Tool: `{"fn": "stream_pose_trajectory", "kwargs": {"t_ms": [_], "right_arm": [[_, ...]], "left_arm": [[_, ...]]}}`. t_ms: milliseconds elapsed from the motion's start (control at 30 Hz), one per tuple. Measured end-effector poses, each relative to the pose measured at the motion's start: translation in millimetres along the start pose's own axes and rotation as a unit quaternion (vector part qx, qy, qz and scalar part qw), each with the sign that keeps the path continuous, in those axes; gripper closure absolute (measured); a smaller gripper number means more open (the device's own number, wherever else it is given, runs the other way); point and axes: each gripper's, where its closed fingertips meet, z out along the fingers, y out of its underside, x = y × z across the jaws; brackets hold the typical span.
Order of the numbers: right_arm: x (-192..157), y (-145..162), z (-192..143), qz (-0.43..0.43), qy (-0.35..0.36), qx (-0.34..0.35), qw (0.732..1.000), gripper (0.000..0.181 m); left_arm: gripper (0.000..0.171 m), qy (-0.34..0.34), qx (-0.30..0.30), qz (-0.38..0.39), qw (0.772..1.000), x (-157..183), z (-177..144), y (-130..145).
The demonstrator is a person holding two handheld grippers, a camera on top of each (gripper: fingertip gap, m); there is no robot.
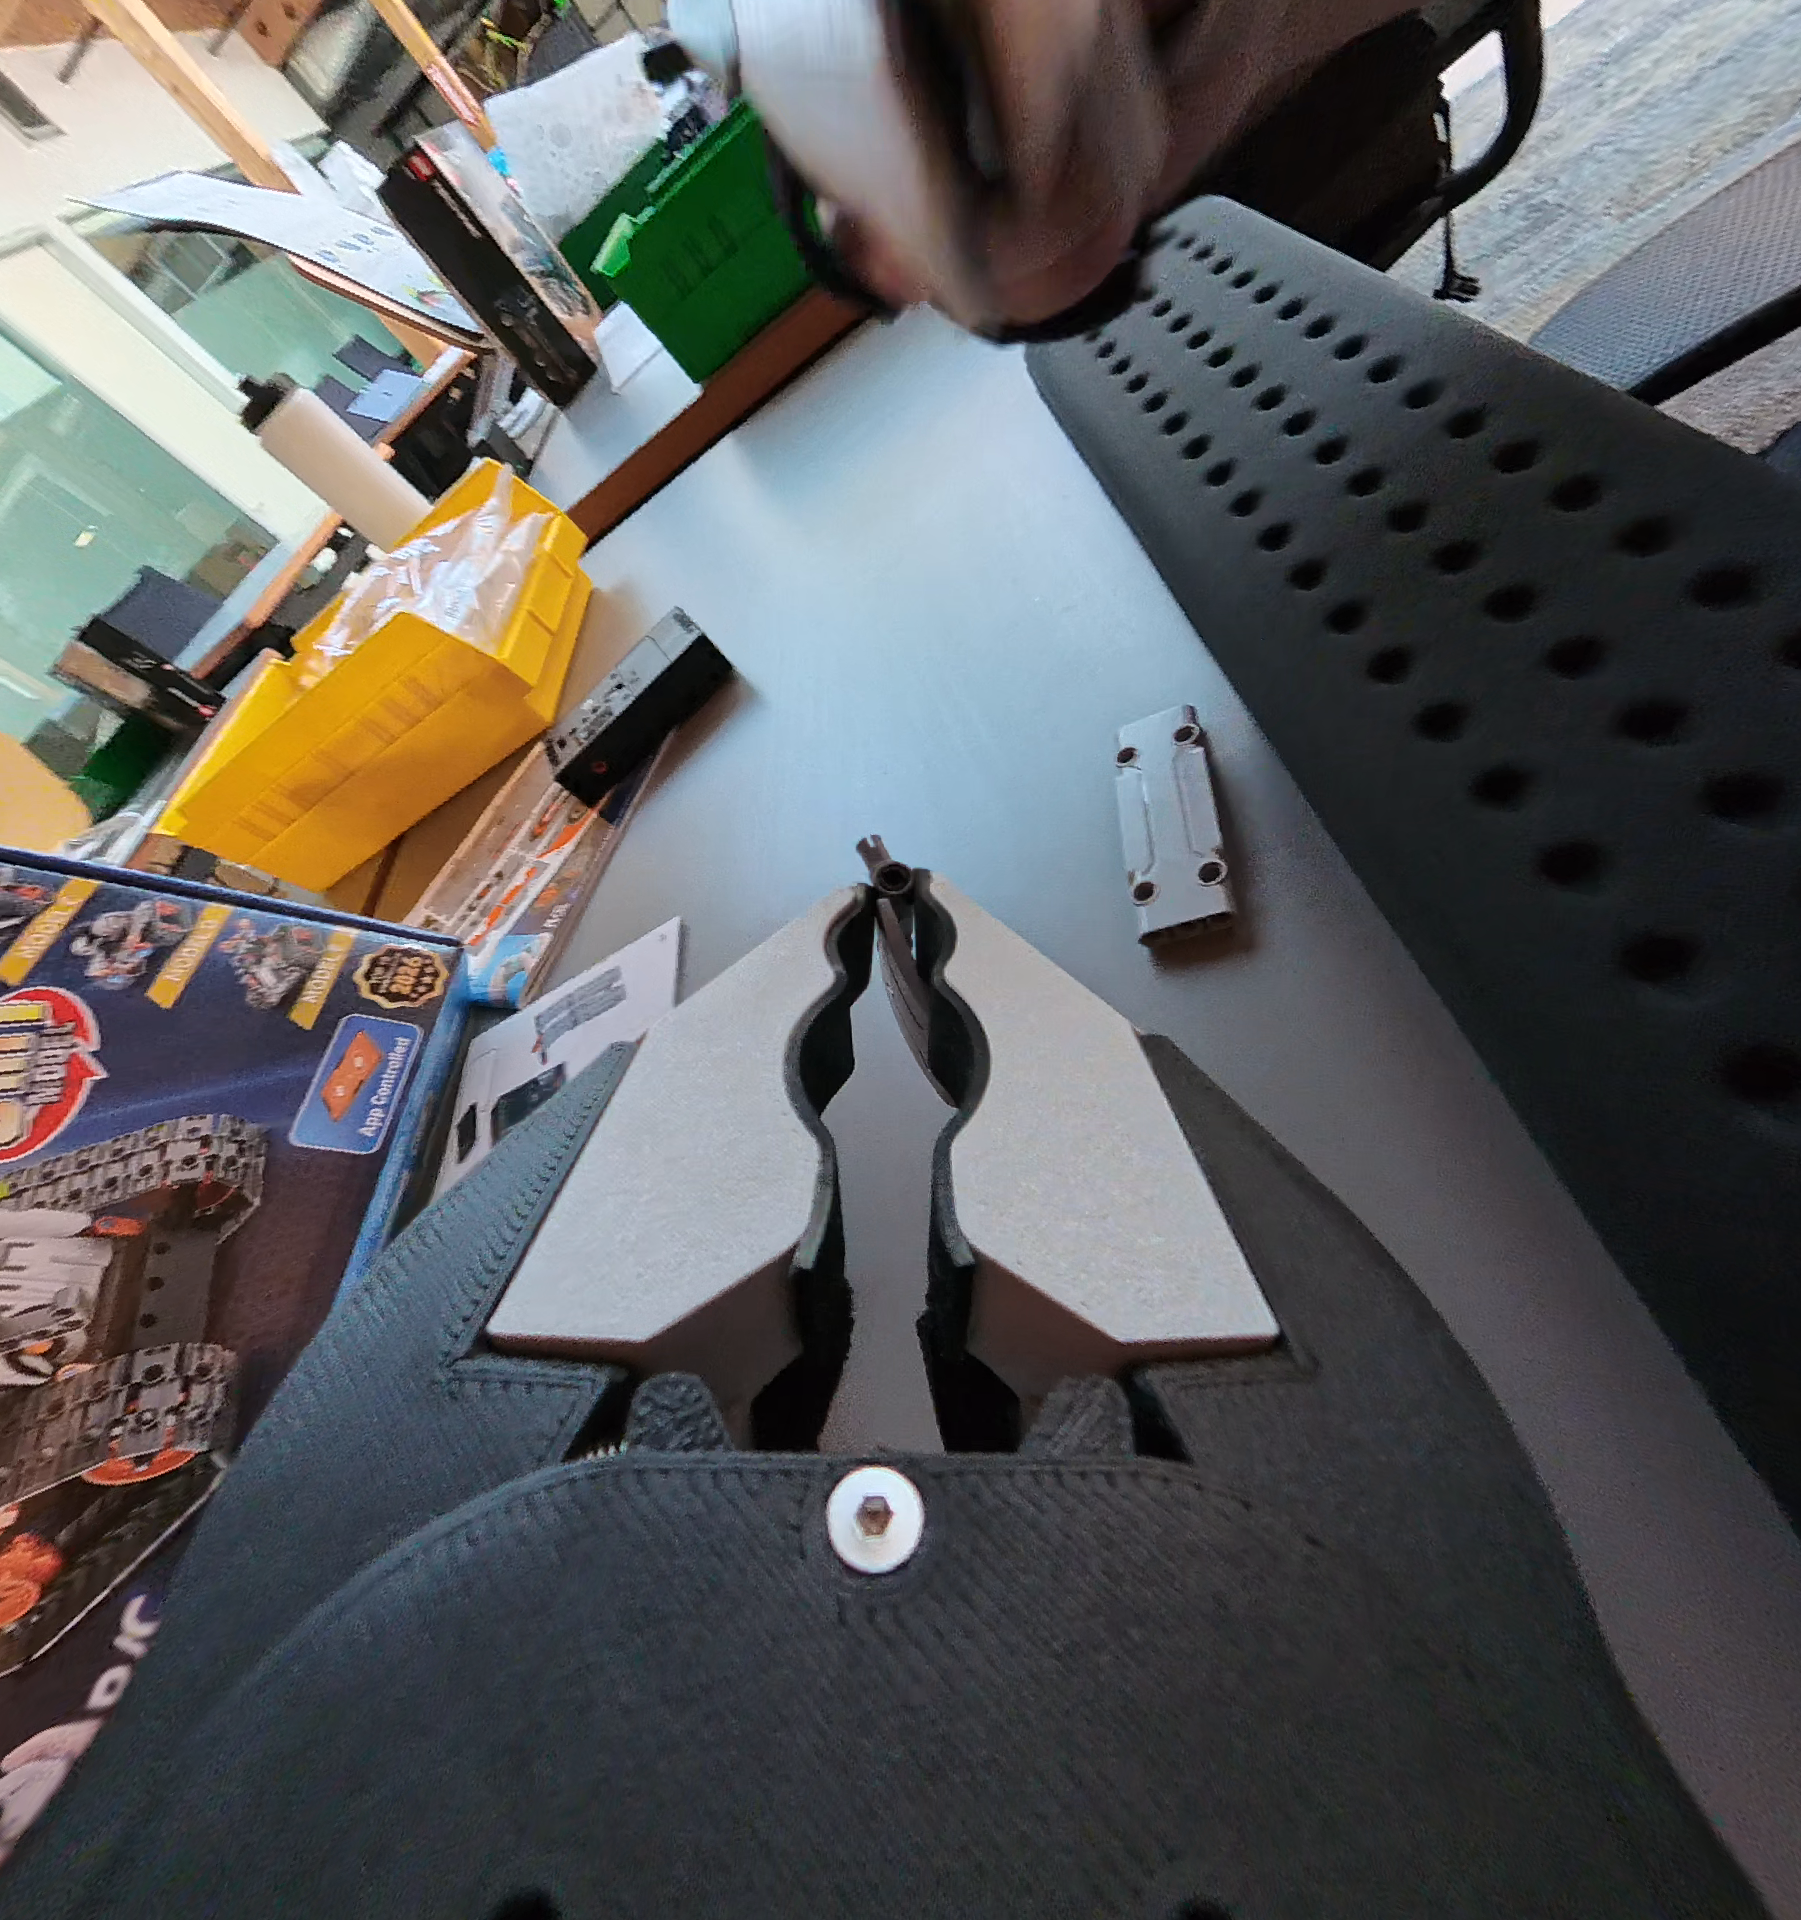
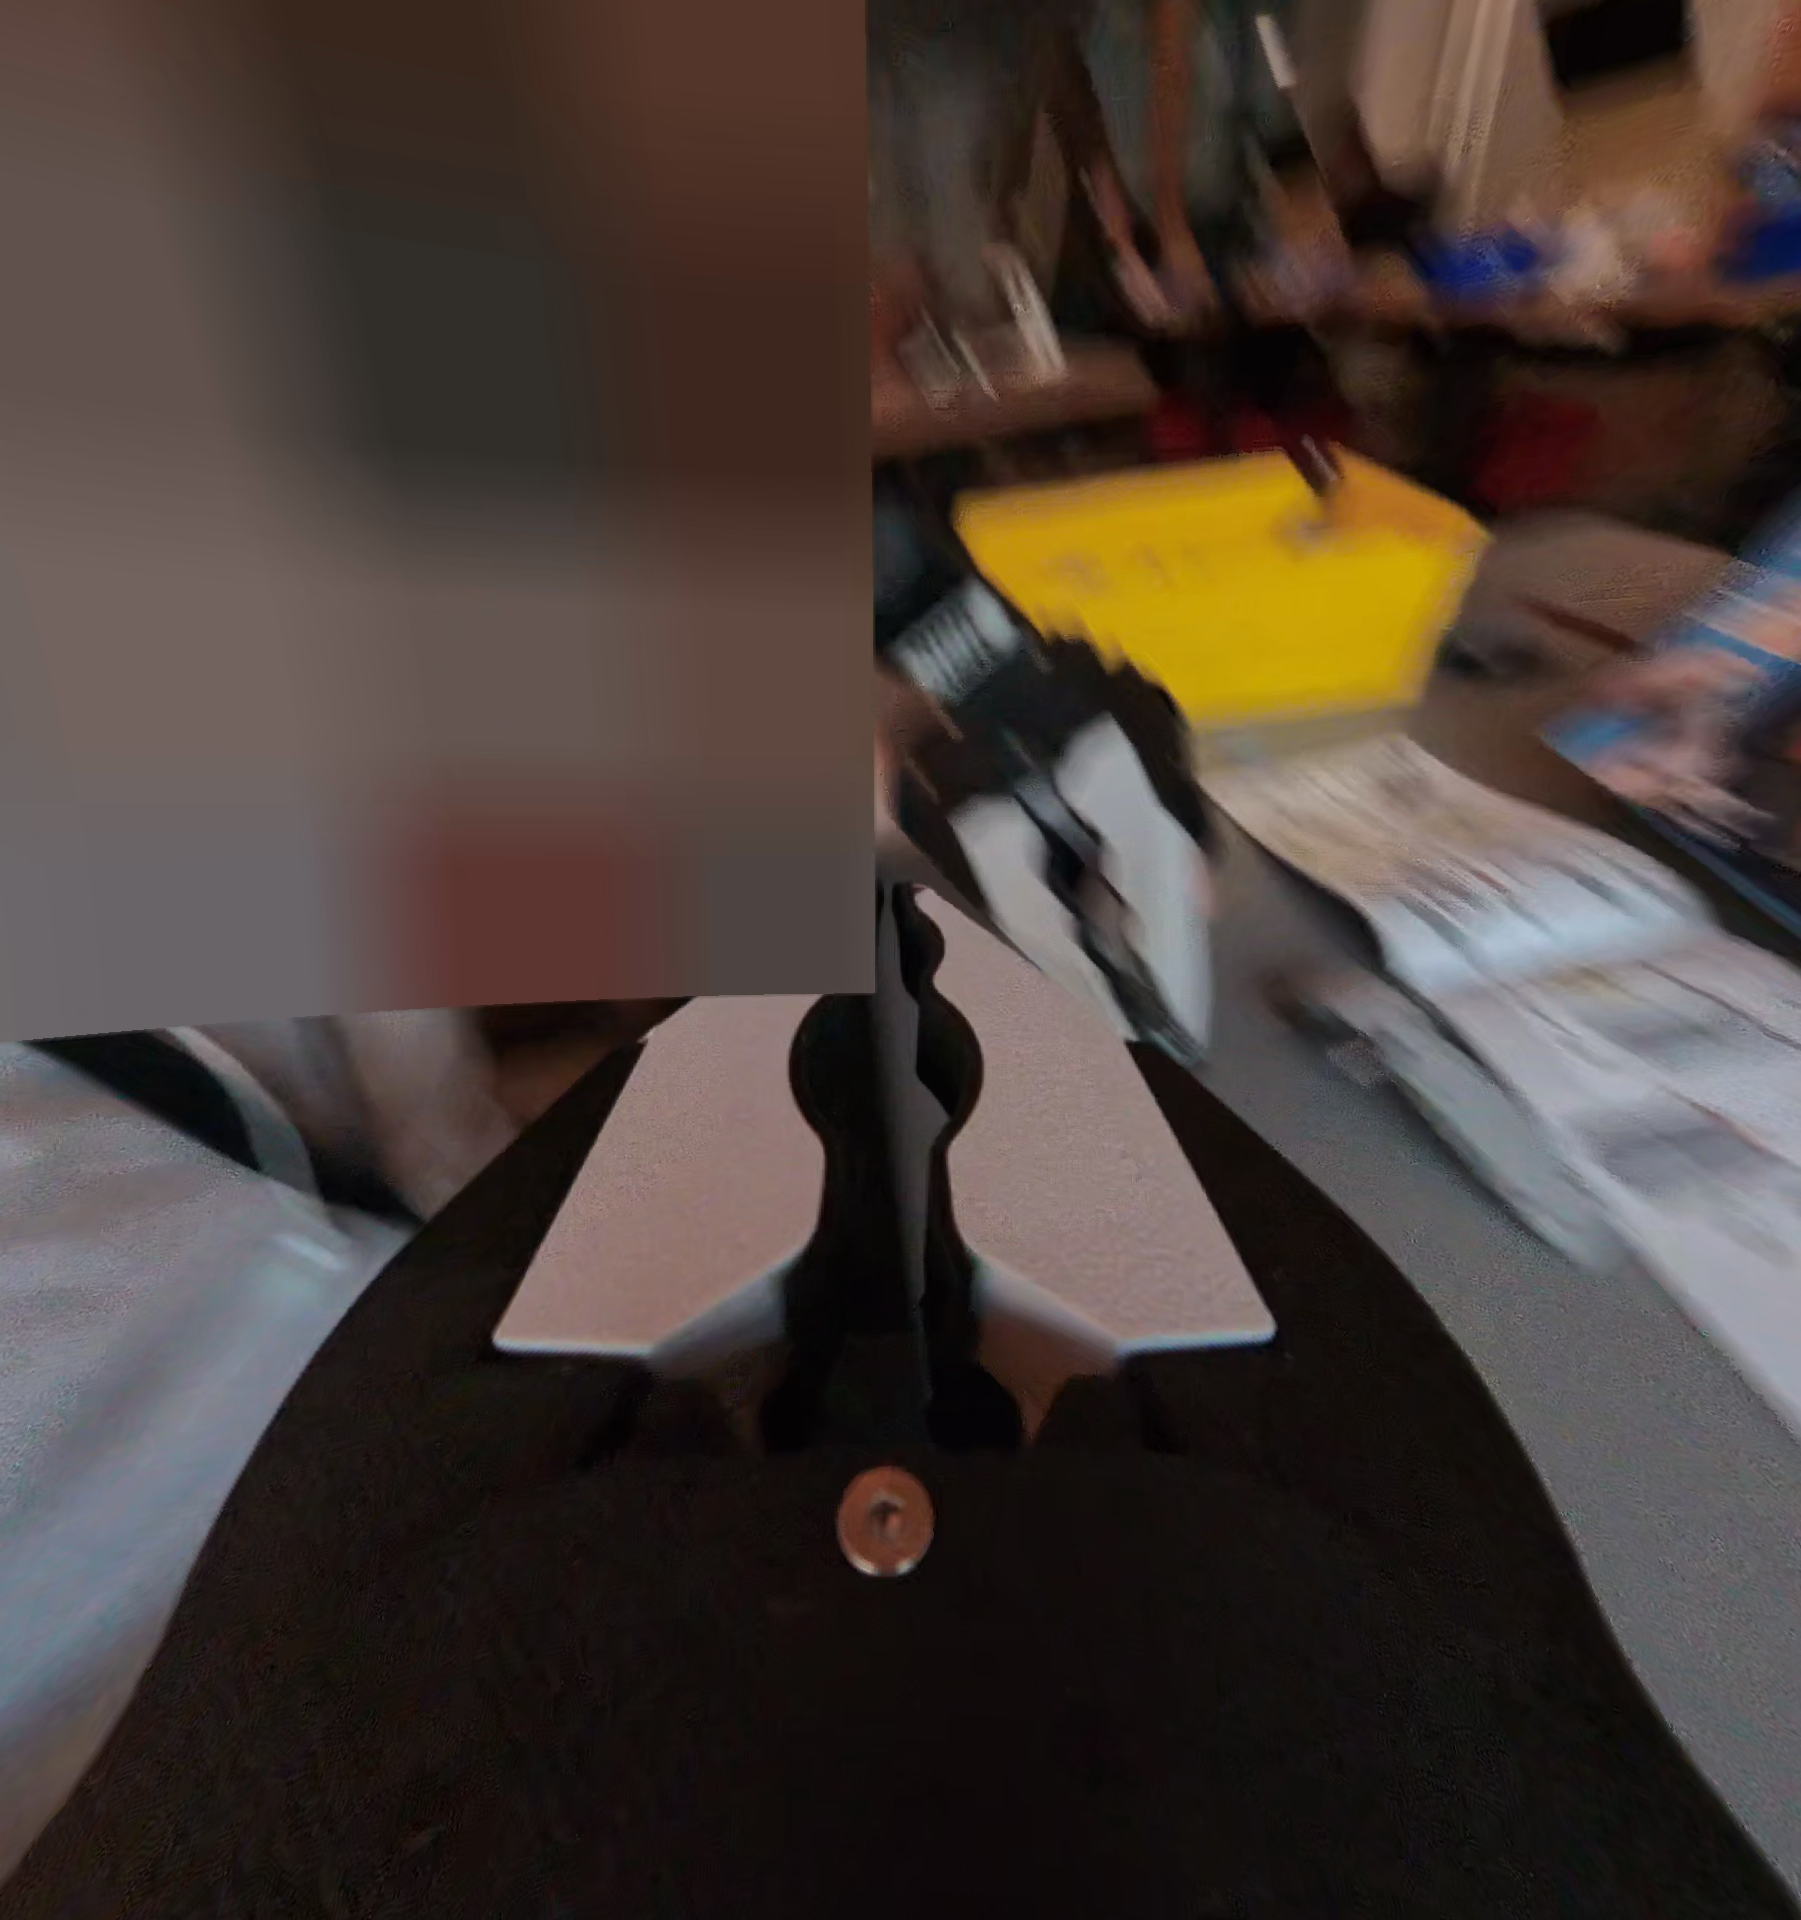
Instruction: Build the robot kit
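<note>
In the left wrist view my left gripper [image 1: 891, 902] is shut on a small dark pin-like building part [image 1: 888, 875] that sticks out past the fingertips, just above the grey table [image 1: 927, 623]. A flat grey building piece with holes [image 1: 1173, 826] lies on the table to its right. My right gripper [image 1: 854, 145] shows blurred at the top, held in a hand. In the right wrist view my right gripper [image 2: 901, 925] has its jaws close together; a mosaic patch hides its left tip, and I cannot tell if anything is between them. The left gripper [image 2: 1093, 883] shows beyond it, blurred.
A yellow bin [image 1: 387, 707] with clear bags, a black box-shaped module [image 1: 641, 707], a printed toy box [image 1: 148, 1195] and booklets [image 1: 563, 1029] lie on the left. A green crate [image 1: 709, 260] stands far back. A perforated black chair back [image 1: 1498, 582] borders the right. The yellow bin [image 2: 1218, 592] also shows in the right wrist view. There is about 11 cm between the tips of the two grippers.
</note>
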Motion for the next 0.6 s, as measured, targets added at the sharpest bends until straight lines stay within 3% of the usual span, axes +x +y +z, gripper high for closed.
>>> {"fn": "stream_pose_trajectory", "kwargs": {"t_ms": [33,67,100,167,267,600], "right_arm": [[23,41,-2,-0.095,0.090,-0.127,0.983,0.175],[38,73,-8,-0.176,0.141,-0.226,0.948,0.168],[42,94,-11,-0.225,0.160,-0.280,0.919,0.162],[38,126,-13,-0.250,0.155,-0.339,0.893,0.150],[34,137,-13,-0.232,0.151,-0.332,0.902,0.148],[40,151,-5,-0.265,0.074,-0.383,0.882,0.155]], "left_arm": [[0.166,0.012,-0.004,-0.001,1.000,4,2,1],[0.166,0.020,-0.008,-0.001,1.000,8,3,1],[0.166,0.028,-0.010,0.000,1.000,11,4,1],[0.166,0.041,-0.016,-0.002,0.999,16,5,0],[0.166,0.044,-0.020,-0.002,0.999,17,5,1],[0.166,0.050,-0.022,-0.014,0.998,18,6,5]]}}
